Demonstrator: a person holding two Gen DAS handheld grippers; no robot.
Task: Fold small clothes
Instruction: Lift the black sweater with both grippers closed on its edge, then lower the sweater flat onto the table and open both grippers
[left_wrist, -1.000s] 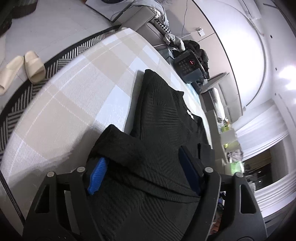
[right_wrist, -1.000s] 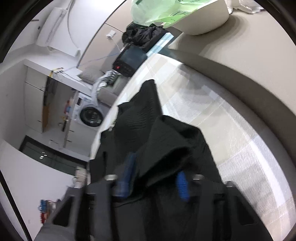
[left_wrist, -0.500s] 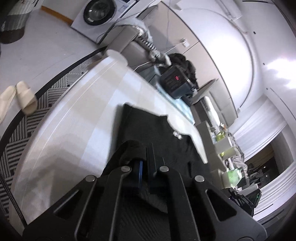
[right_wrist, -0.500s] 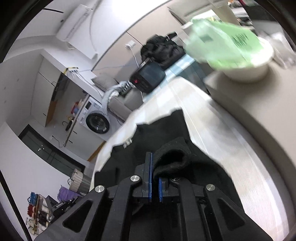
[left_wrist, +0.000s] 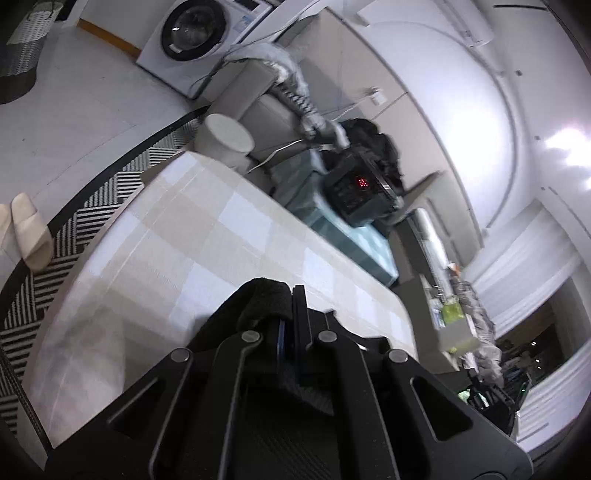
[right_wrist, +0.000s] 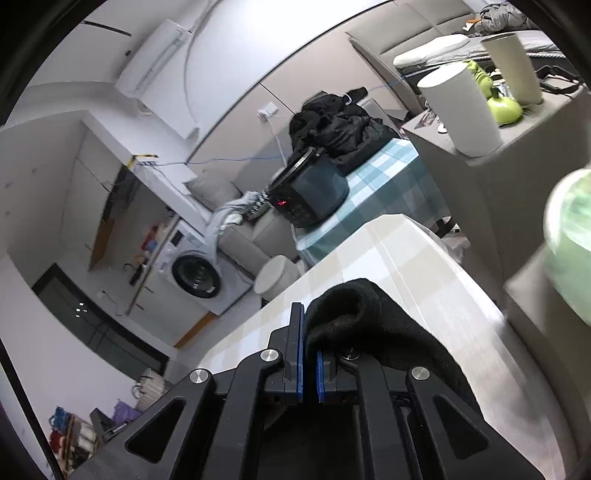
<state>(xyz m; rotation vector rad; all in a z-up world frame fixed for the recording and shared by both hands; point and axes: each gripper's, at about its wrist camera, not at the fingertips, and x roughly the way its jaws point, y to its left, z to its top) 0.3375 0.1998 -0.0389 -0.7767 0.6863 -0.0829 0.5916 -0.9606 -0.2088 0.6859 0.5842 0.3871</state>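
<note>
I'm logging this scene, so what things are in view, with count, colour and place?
garment: one, black, pinched in both tools above the table
table: one, beige check cloth, below the tools
washing machine: one, white, on the floor beyond the table
slippers: a pair, cream, on the striped rug
appliance: one, black with red display, on the teal check cloth
left tool: one, black, shut on garment
right tool: one, black with blue pads, shut on garment

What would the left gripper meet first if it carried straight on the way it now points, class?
Probably the checked tablecloth. The left gripper, shut on the black garment, points along the table toward its far edge; beyond that stands a white cylindrical stool. Depth is unclear.
</note>
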